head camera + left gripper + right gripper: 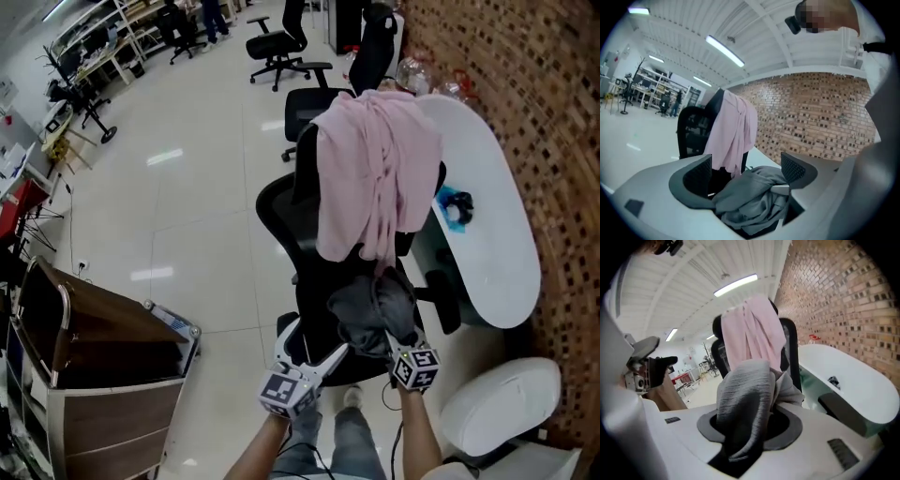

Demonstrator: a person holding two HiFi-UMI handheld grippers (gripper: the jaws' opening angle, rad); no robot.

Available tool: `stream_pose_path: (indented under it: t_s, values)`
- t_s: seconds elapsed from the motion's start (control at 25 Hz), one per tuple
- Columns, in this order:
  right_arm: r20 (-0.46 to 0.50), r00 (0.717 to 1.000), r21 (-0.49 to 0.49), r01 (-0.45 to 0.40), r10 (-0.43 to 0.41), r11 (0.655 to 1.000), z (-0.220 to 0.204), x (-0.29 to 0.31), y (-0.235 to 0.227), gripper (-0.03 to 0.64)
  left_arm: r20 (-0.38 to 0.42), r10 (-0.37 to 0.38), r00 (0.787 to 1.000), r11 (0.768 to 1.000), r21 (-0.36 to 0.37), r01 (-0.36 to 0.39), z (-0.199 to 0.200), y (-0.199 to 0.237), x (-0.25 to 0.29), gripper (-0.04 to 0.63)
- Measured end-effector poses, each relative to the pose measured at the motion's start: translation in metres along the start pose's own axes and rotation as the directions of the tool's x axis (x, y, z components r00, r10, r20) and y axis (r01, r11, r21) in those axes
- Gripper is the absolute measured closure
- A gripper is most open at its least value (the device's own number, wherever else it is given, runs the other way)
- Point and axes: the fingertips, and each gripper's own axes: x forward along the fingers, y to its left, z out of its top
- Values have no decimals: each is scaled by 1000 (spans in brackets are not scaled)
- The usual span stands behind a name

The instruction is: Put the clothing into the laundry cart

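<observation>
The right gripper [392, 330] is clenched on a bunched grey garment [370, 307] over the office chair [281, 220] seat, a pink garment [370, 173] draped on the backrest beyond, while the left gripper [314, 342] flanks the bundle, jaws apart, probably to support it, with the laundry cart [112, 375] waiting at near left.

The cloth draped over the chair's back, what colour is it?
Light pink. The garment shows best in the head view.
</observation>
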Motion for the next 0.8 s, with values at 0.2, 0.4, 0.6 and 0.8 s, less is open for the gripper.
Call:
stream_pose_path:
  t_s: [0.2,0.4,0.6,0.8]
  values:
    - [140,990,-66,-18,28,998,86,-93,59,446,82,-12,997,999,36,9,67,-33,-41,160]
    - [340,939,-113,-19,57,993,176,-181,94,446,162,-15,987,991,134,-7,136,-56,-75,160]
    - [461,884,-190,17,74,982,222,-262,139,446,235,9,972,971,231,-65,177,-83,-120,160]
    - [523,844,-234,6,121,972,244,-278,164,446,264,36,964,957,269,-110,189,-91,-138,161]
